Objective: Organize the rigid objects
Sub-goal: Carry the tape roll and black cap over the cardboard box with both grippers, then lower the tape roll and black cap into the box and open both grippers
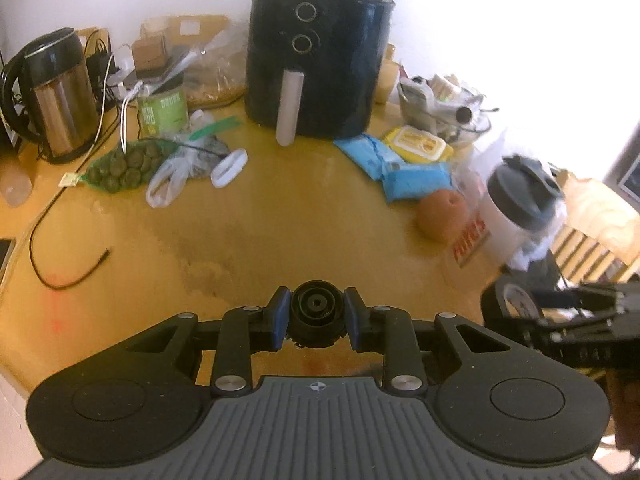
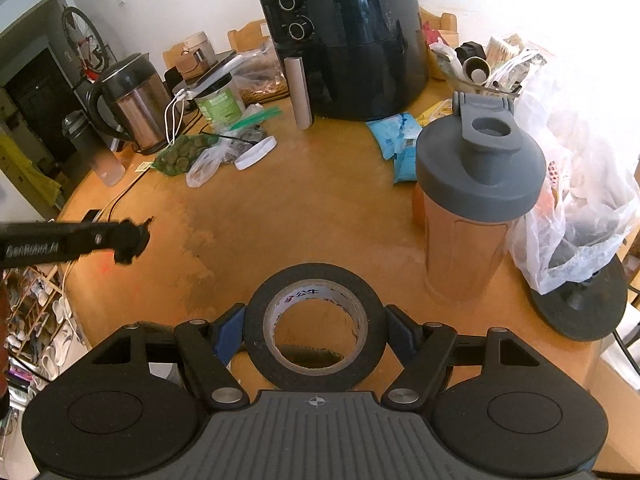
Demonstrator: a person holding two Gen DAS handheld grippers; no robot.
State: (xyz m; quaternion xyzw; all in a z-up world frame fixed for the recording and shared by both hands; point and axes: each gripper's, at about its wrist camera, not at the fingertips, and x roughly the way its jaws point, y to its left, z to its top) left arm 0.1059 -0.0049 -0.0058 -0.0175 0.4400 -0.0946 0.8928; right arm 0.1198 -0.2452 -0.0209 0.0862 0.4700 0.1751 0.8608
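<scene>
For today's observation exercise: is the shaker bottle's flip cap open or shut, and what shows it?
Open. On the shaker bottle the flip cap stands tilted back from the grey lid, leaving the round drinking spout uncovered.

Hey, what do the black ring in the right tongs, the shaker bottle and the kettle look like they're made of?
Black ring: a tape roll, matte black tape wound on a white printed core, probably cardboard.
Shaker bottle: looks plastic, with a translucent body and a matte grey lid with a moulded spout.
Kettle: brushed metal body, likely steel, showing streaky reflections; the glossy black handle and lid look plastic.
</scene>
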